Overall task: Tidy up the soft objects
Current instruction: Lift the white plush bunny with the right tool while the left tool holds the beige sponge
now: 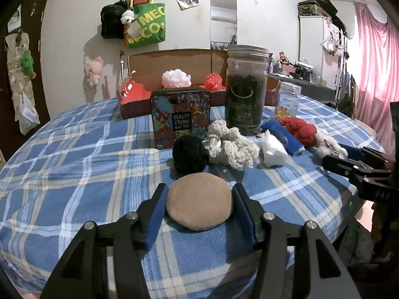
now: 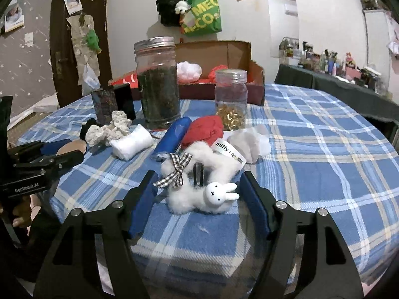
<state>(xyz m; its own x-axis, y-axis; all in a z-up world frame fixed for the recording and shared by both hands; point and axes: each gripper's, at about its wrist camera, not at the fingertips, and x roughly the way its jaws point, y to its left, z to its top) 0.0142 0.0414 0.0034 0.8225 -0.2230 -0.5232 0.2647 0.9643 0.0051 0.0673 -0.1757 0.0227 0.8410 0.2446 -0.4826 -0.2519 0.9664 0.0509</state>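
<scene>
Left wrist view: at lower centre, your left gripper (image 1: pixel 199 204) straddles the tan round puff (image 1: pixel 199 208) lying on the checked tablecloth (image 1: pixel 74 174), jaws about puff-wide, pads apparently at its edges; a firm grip cannot be confirmed.

Right wrist view: at lower centre, your right gripper (image 2: pixel 199 196) brackets the white fluffy rabbit charm (image 2: pixel 199 186), jaws wide, clear of it.

Likely step: grasping. Next, close, lift and carry toward the cardboard box (image 2: pixel 239 52), upper centre.

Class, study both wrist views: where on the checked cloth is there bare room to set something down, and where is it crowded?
Free: the wide stretch right of the white fluffy rabbit toy and small jar, and the cloth left of the patterned tin. Crowded: the centre, from the black pompom to the red yarn.
</scene>
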